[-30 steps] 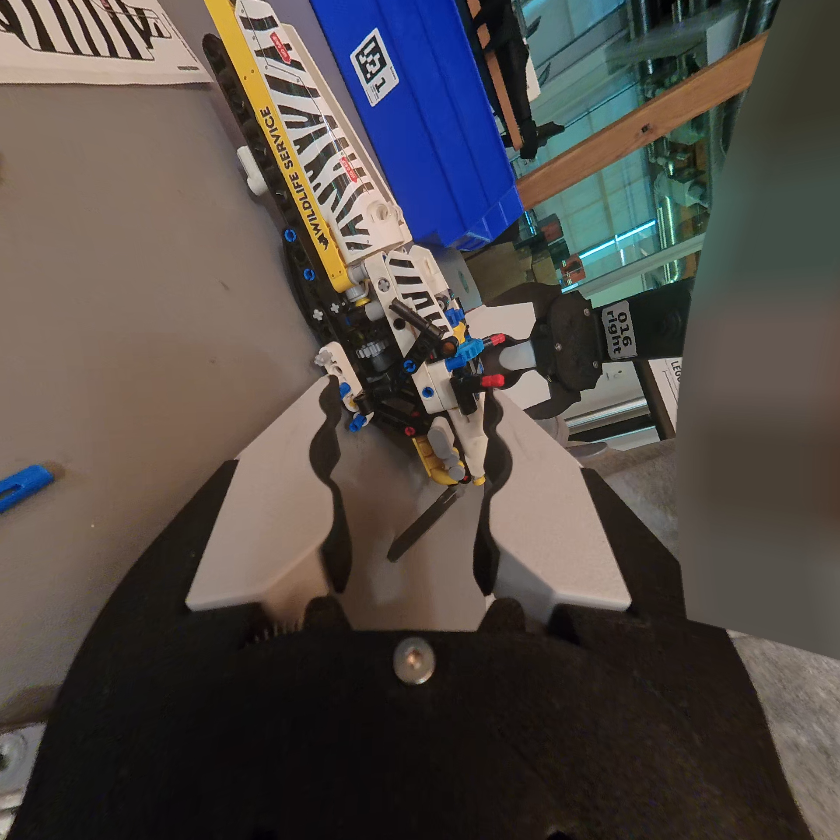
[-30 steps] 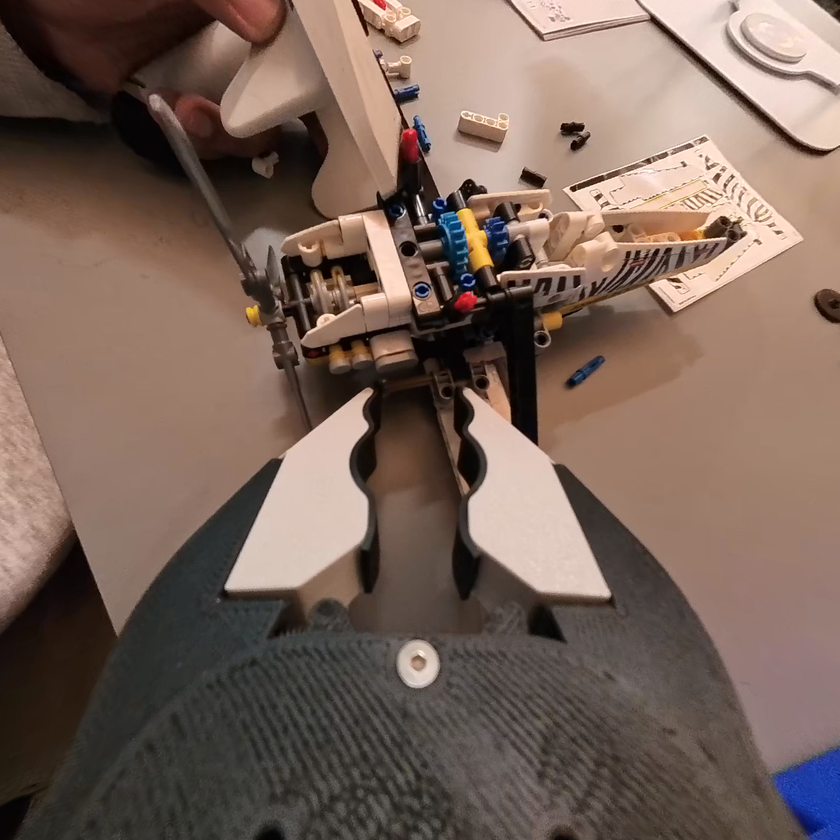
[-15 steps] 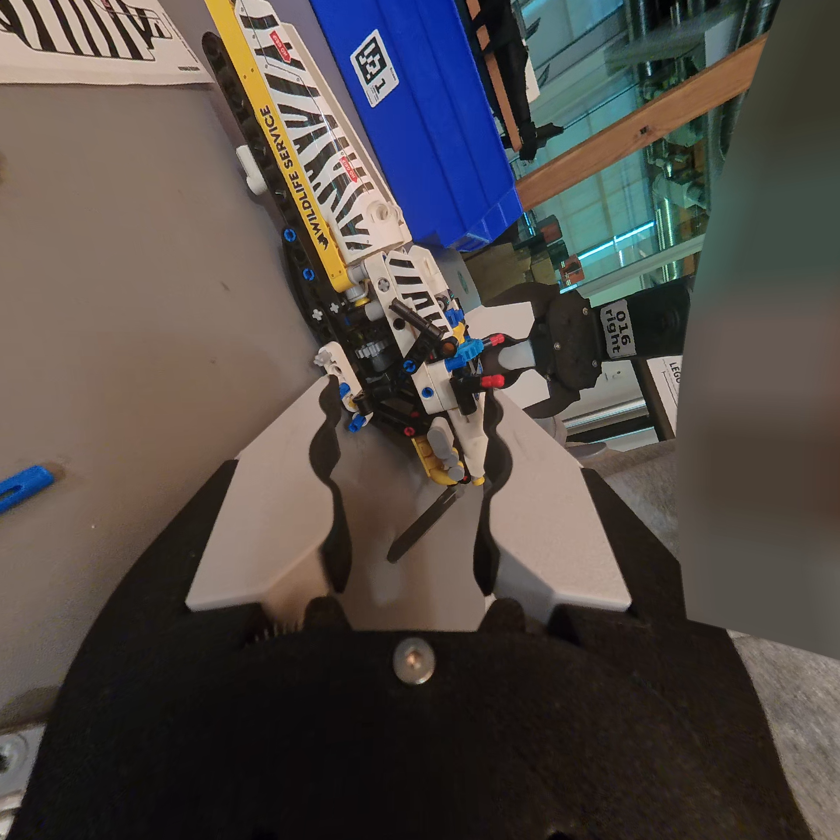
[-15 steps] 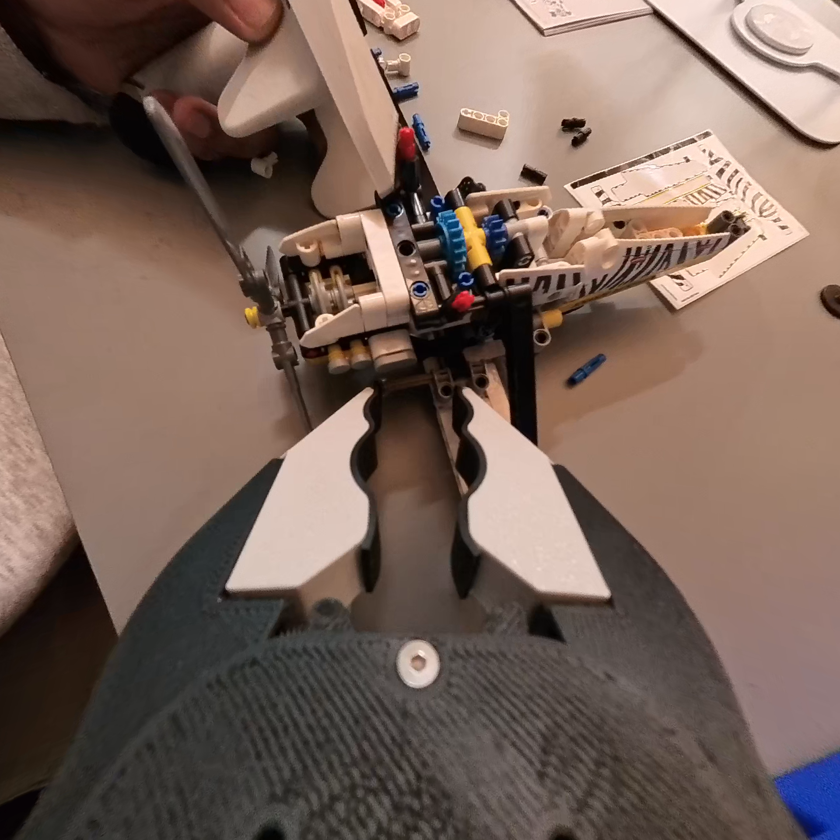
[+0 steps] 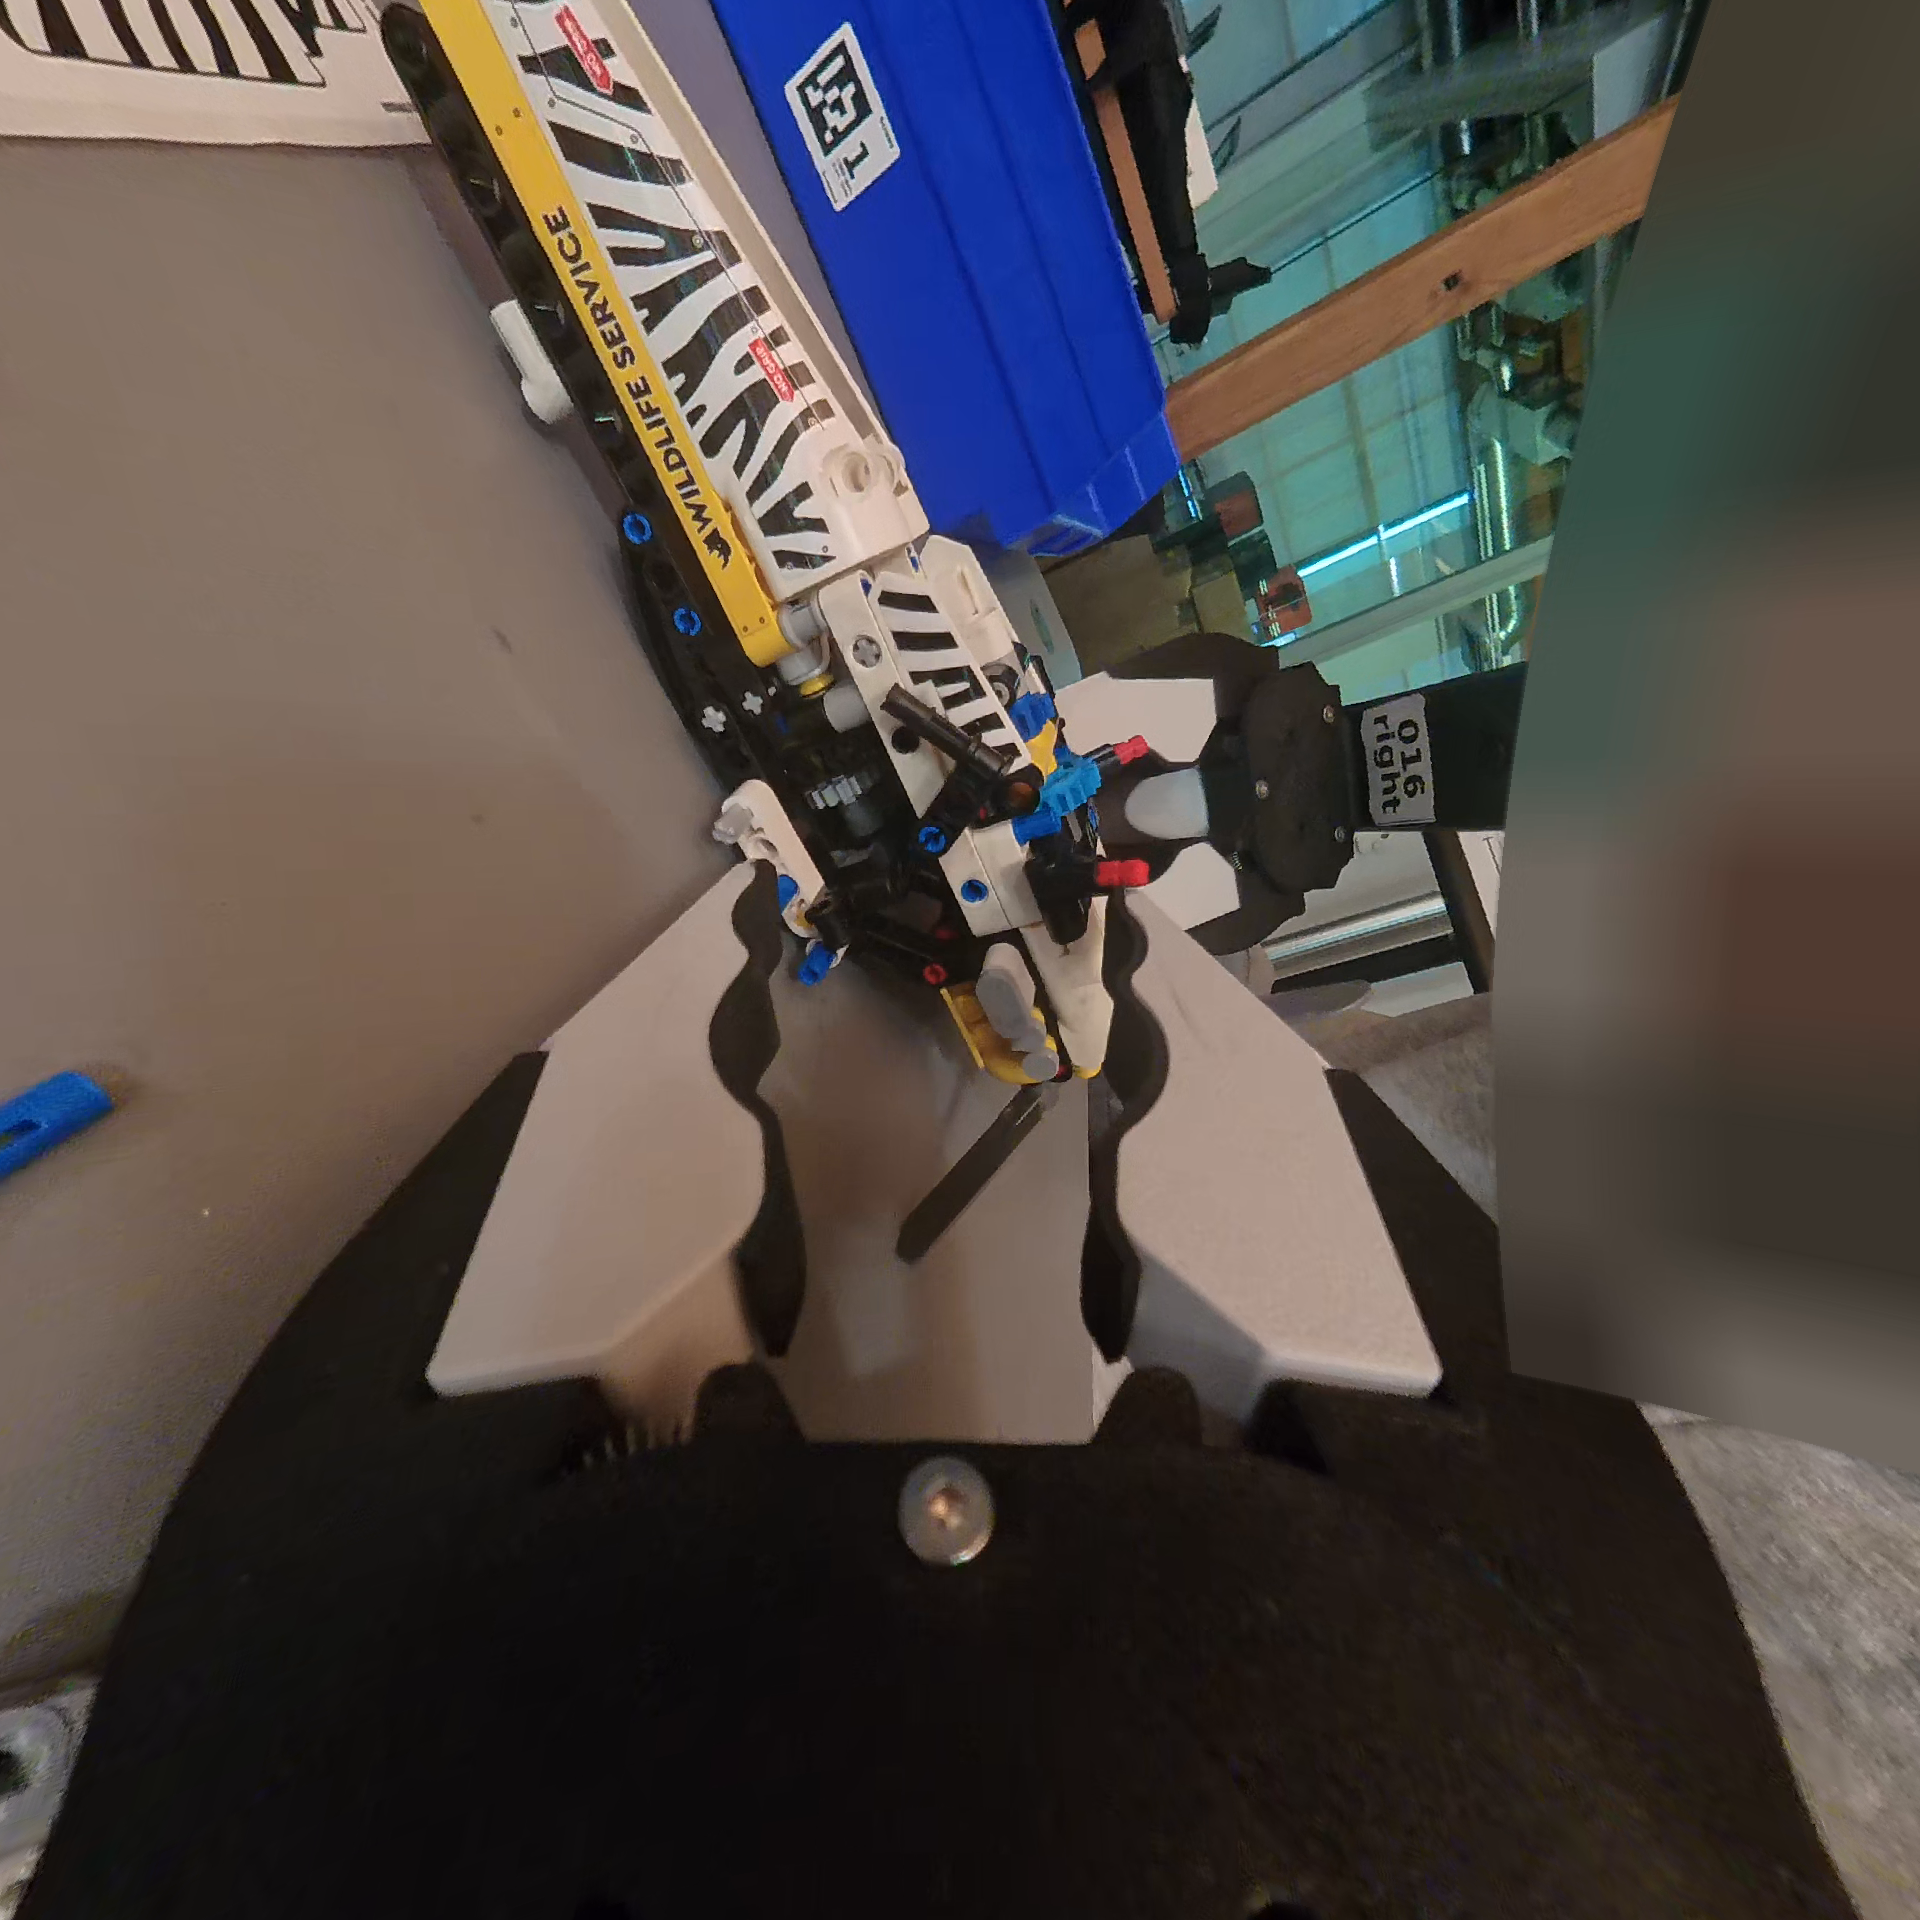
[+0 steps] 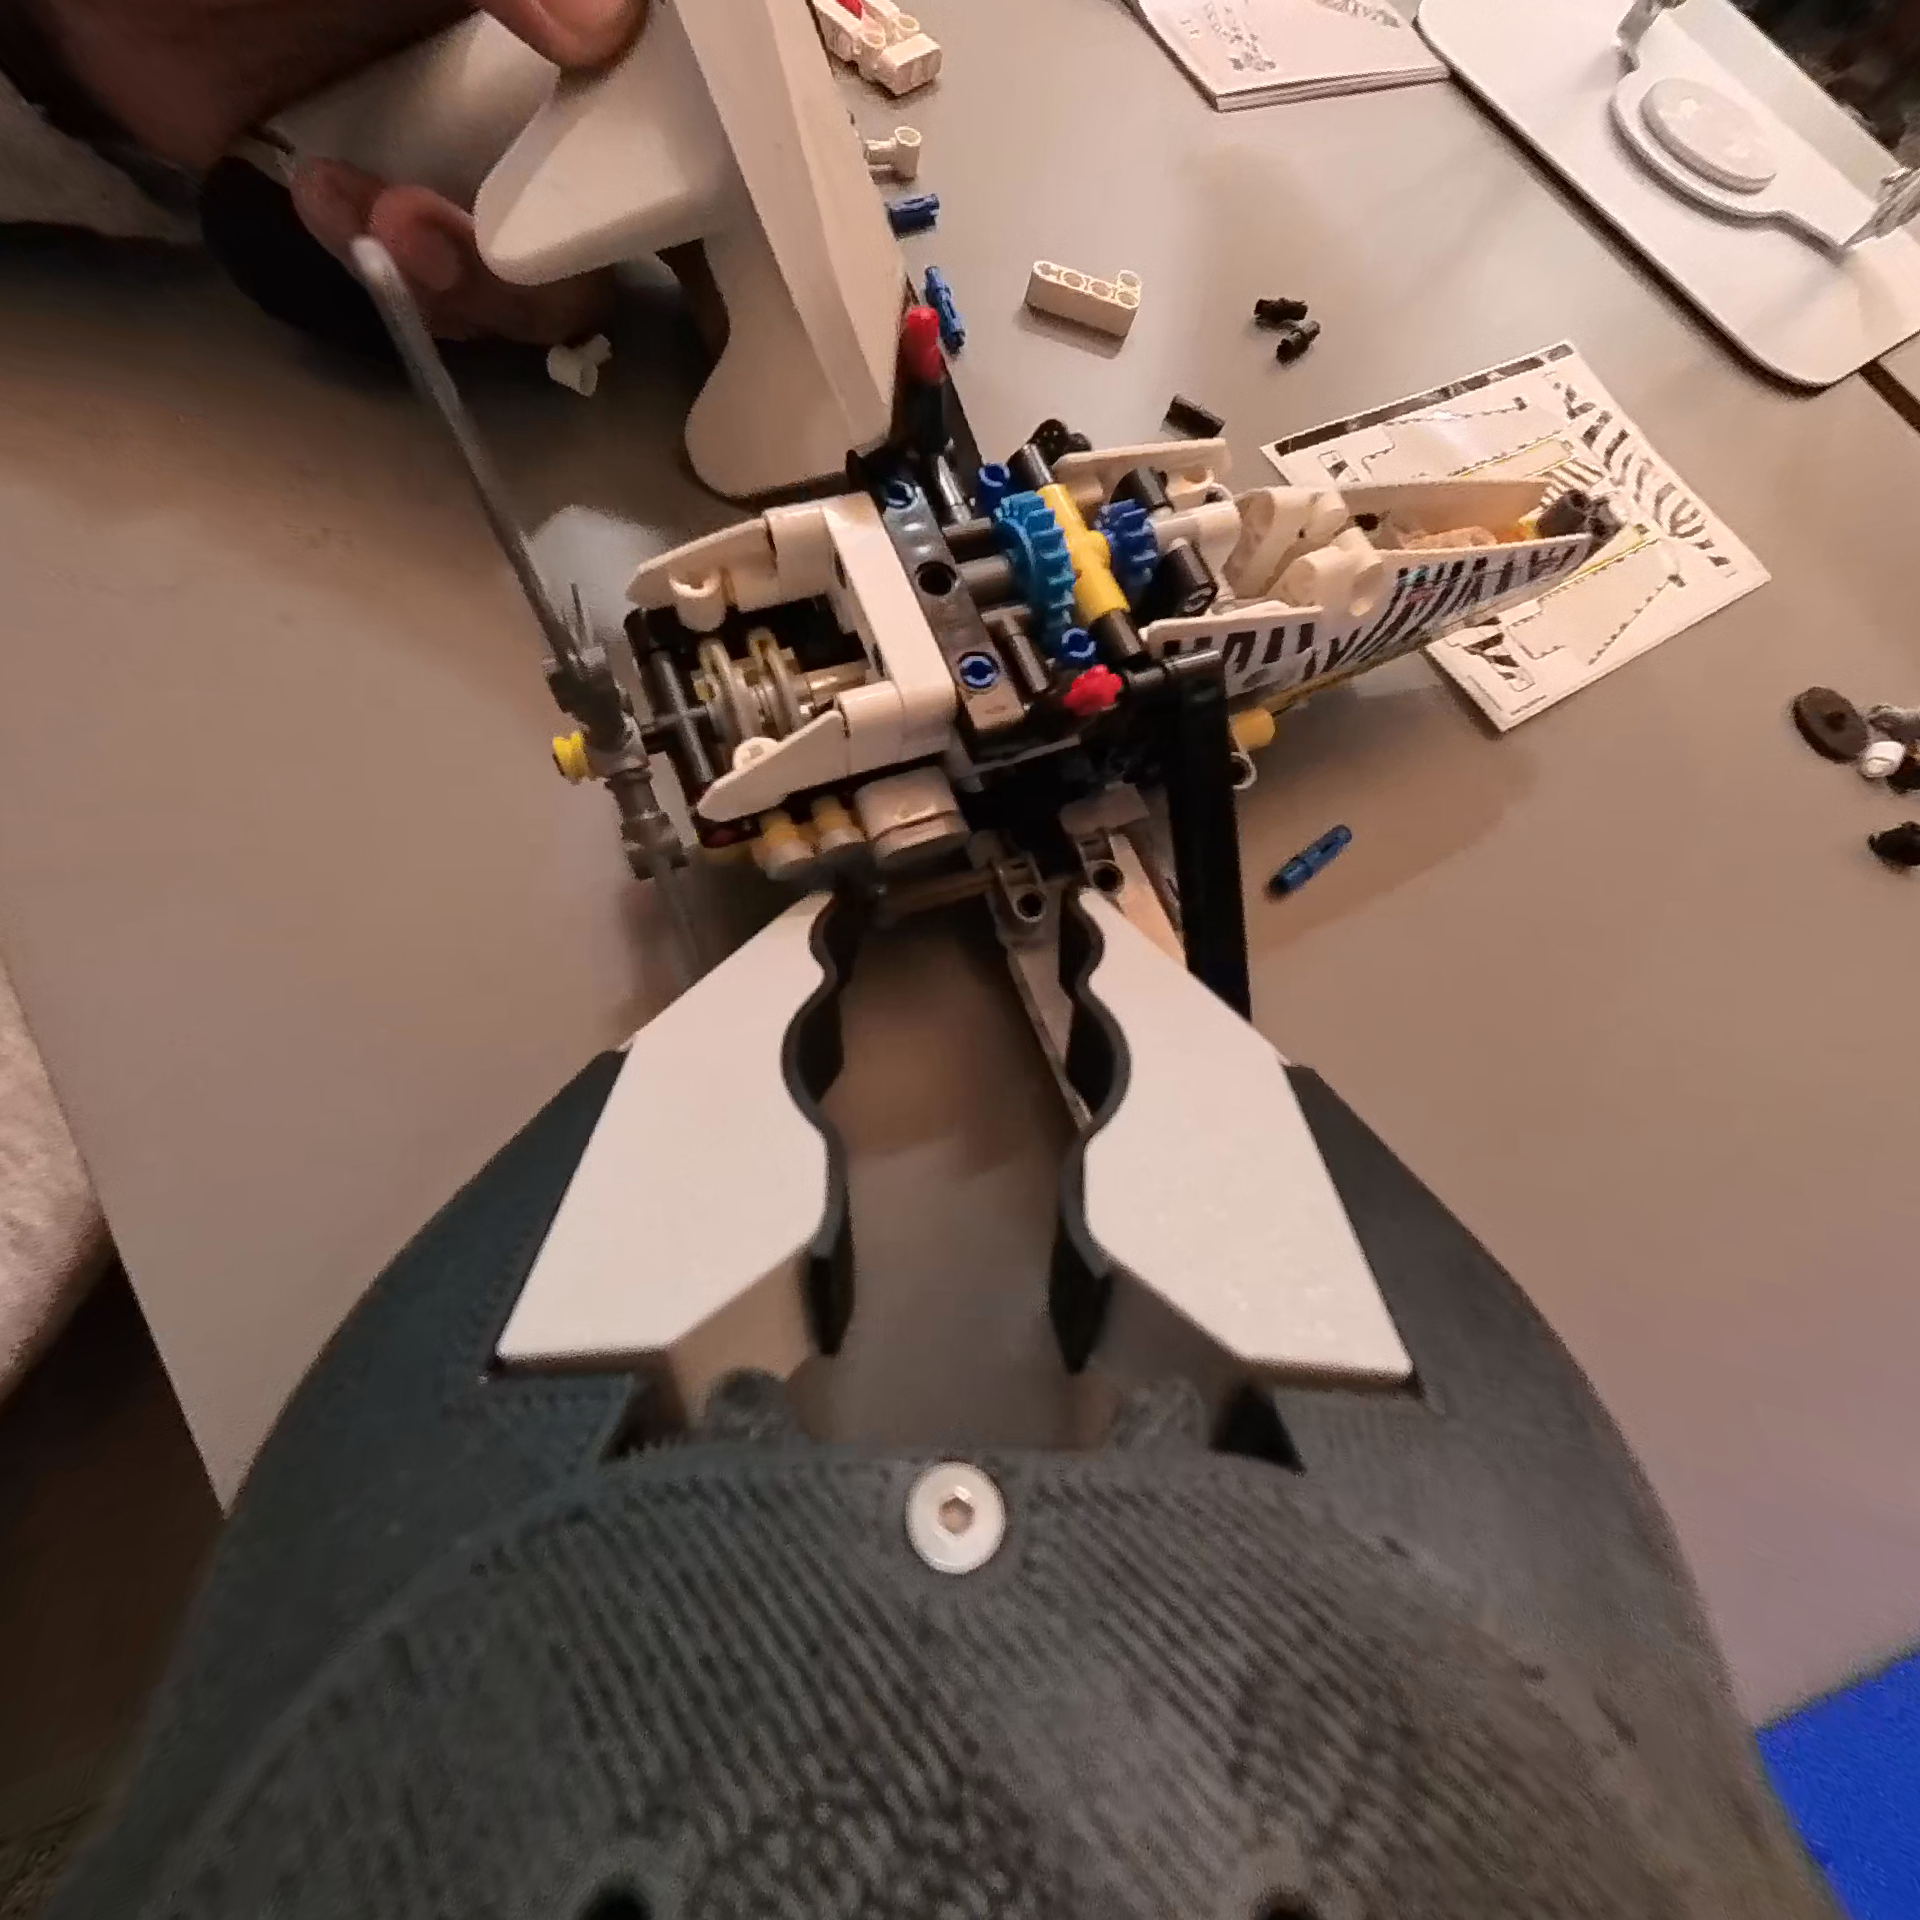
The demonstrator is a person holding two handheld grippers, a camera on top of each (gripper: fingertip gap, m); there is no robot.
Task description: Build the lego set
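The lego plane model [image 5: 883, 727] has a white body with zebra stripes, a yellow side strip and blue gears on top [image 6: 1039, 561]. My left gripper [image 5: 940, 894] is shut on its nose, one fingertip on each side; a propeller blade [image 5: 966, 1174] hangs between the fingers. In the right wrist view one of its white fingers [image 6: 790, 260] stands against the model's far side. My right gripper [image 6: 961, 920] grips the grey frame under the model's belly. It also shows in the left wrist view [image 5: 1174, 810], beyond the model.
A sticker sheet [image 6: 1558, 520] lies under the tail. A blue pin [image 6: 1309, 844], a white beam [image 6: 1081, 301] and small black parts [image 6: 1288, 322] are scattered on the grey table. A blue bin [image 5: 966, 260] stands beside the model. A hand [image 6: 312, 104] holds the left gripper. The table edge runs at the left. Across from one pair of fingers to the other is roughly 6 centimetres.
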